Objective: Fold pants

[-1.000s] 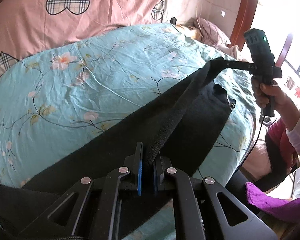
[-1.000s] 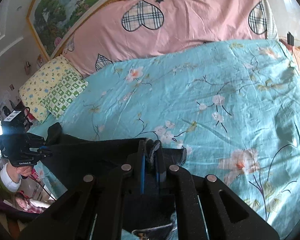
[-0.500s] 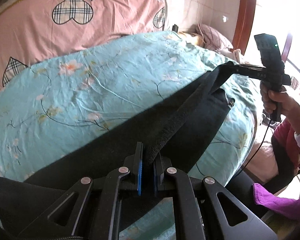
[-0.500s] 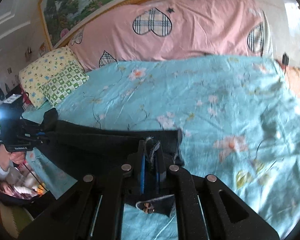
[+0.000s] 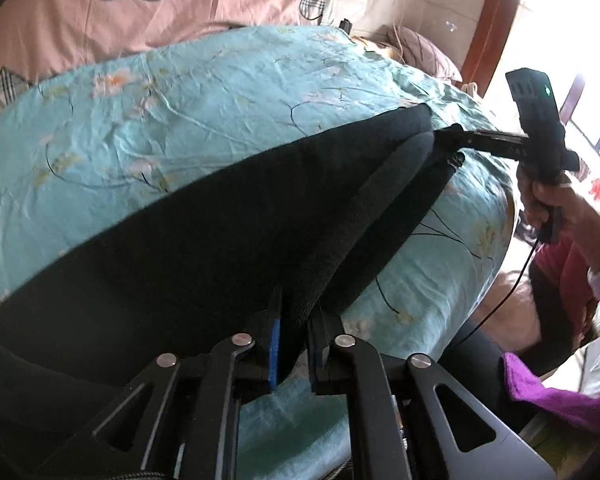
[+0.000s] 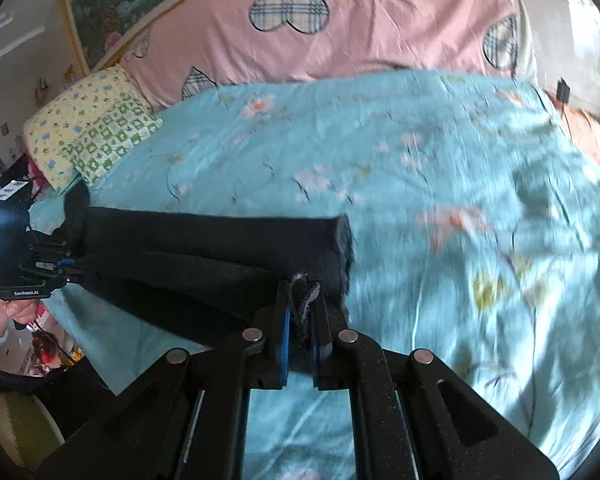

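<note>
— Left view?
— My left hand-held gripper [image 5: 294, 334], jaws just easing apart, has the black pants [image 5: 204, 240] between them; the pants stretch over the bed [image 5: 220, 92].
— Right view?
— My right hand-held gripper [image 6: 302, 334] is clamped on the pants' hem.

Pants [image 5: 228, 216] lie stretched across the near edge of a bed [image 5: 220, 92], one end between the left gripper [image 5: 296, 320] fingers, the other at the right gripper [image 6: 302, 312]. Behind them, a quilt [image 6: 360, 28] runs along the headboard, with a pillow [image 6: 88, 132] to its left.
</note>
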`<action>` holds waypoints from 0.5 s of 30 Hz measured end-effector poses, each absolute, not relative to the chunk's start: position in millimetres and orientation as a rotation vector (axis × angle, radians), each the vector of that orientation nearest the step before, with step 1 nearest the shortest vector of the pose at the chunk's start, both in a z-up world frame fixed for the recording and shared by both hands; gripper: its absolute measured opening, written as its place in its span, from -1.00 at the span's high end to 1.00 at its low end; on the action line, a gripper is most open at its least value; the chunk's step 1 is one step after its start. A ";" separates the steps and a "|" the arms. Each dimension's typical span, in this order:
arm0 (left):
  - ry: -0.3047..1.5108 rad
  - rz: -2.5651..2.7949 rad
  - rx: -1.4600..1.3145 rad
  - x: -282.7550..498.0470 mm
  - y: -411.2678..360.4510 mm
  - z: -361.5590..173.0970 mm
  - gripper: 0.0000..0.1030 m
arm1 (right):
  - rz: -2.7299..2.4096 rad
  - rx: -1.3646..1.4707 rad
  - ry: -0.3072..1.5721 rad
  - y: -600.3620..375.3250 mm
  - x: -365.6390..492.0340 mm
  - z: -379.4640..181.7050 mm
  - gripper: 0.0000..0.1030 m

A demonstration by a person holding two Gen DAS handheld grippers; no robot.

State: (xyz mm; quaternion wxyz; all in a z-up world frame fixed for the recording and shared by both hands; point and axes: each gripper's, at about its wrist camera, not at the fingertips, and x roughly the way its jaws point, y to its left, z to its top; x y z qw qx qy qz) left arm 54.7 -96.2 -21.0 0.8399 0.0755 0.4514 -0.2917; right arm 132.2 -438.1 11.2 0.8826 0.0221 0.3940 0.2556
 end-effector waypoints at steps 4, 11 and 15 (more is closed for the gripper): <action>0.957 -0.639 0.126 52.2 -97.0 -22.4 0.36 | 0.517 0.095 0.832 -438.8 130.3 11.2 0.56; 0.918 -0.635 0.078 39.7 -89.2 -8.0 0.16 | 0.481 0.120 0.791 -445.4 111.3 31.6 0.01; 0.886 -0.616 0.039 34.2 -73.9 4.5 0.08 | 0.493 0.172 0.735 -448.8 104.8 49.8 0.01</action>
